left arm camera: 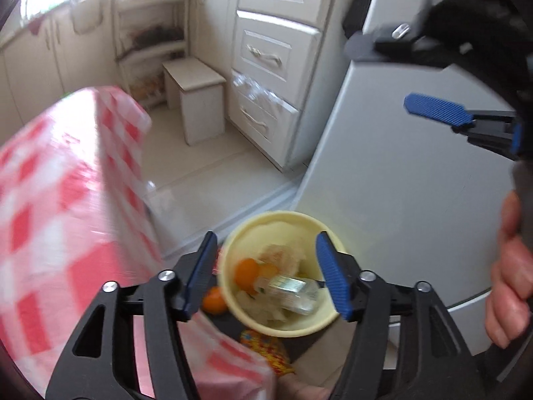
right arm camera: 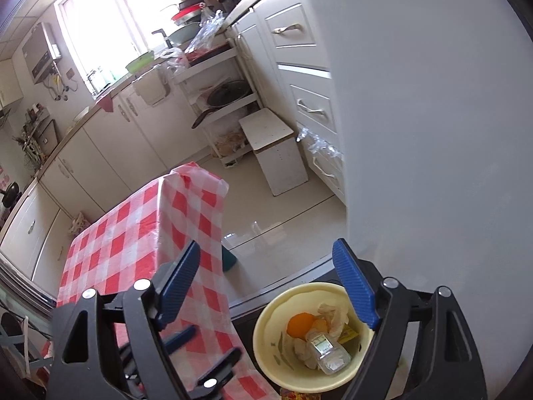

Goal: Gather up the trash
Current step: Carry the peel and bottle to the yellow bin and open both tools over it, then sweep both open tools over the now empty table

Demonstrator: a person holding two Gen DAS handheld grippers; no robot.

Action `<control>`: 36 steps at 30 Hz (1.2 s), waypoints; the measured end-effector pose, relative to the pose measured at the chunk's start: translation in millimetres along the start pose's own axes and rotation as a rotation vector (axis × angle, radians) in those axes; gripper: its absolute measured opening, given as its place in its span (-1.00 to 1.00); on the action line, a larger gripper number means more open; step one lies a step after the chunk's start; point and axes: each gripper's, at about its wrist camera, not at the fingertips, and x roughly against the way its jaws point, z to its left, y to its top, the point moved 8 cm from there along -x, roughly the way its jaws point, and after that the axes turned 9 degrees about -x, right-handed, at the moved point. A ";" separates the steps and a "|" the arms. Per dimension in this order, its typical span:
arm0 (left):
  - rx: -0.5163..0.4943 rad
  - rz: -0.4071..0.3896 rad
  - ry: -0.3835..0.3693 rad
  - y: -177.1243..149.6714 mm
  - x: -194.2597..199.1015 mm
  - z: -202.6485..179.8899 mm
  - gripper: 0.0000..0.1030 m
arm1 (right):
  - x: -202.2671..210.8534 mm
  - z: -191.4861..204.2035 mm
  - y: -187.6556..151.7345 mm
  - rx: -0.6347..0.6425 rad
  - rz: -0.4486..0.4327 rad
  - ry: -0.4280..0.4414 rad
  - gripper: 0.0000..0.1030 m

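So both grippers are hovering over a pale yellow bin (left arm camera: 283, 328) that sits on the floor right beside the bench with the red-and-white checked cloth (right arm camera: 133, 233). Inside the bin there's a clear plastic bottle (right arm camera: 328, 350) lying on its side, an orange peel (right arm camera: 299, 325) and some crumpled tissue (right arm camera: 331, 313). The left gripper (left arm camera: 266, 276) has its blue fingers spread wide with nothing between them, just the bin below. The right gripper (right arm camera: 266, 286) is the same deal, fingers well apart and empty. Another bit of orange (left arm camera: 215, 300) lies on the floor just outside the bin, next to a colourful wrapper (left arm camera: 266, 350).
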 end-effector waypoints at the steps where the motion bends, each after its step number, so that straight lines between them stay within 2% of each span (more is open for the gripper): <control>1: -0.007 -0.012 0.022 1.2 7.8 7.2 0.27 | -3.1 4.8 -1.4 0.001 0.002 0.000 0.57; 5: -0.010 -0.063 0.145 -4.1 51.3 57.5 0.56 | -9.3 31.1 -4.9 0.031 0.001 0.027 0.60; 9: 0.052 -0.071 0.284 -21.2 86.1 130.1 0.68 | -28.7 66.3 -18.7 0.070 0.033 0.052 0.64; 12: 0.139 -0.059 0.393 -42.4 110.7 193.3 0.73 | -47.6 112.7 -34.9 0.124 0.079 0.098 0.64; 14: 0.213 -0.041 0.451 -60.8 124.2 237.9 0.74 | -57.6 155.8 -50.8 0.208 0.098 0.136 0.64; 18: 0.329 -0.026 0.514 -91.3 143.3 298.4 0.77 | -83.9 222.4 -90.9 0.351 0.160 0.184 0.64; 22: 0.392 -0.015 0.553 -108.6 146.1 340.1 0.82 | -117.0 268.0 -133.1 0.484 0.217 0.177 0.64; 25: 0.403 -0.006 0.564 -118.8 141.4 357.5 0.83 | -137.4 282.8 -151.5 0.533 0.245 0.156 0.64; 31: 0.442 -0.008 0.556 -127.7 129.6 385.1 0.84 | -163.1 290.0 -154.8 0.453 0.293 0.145 0.71; 36: 0.422 0.005 0.542 -125.9 114.9 394.3 0.84 | -182.8 291.3 -158.0 0.488 0.294 0.081 0.72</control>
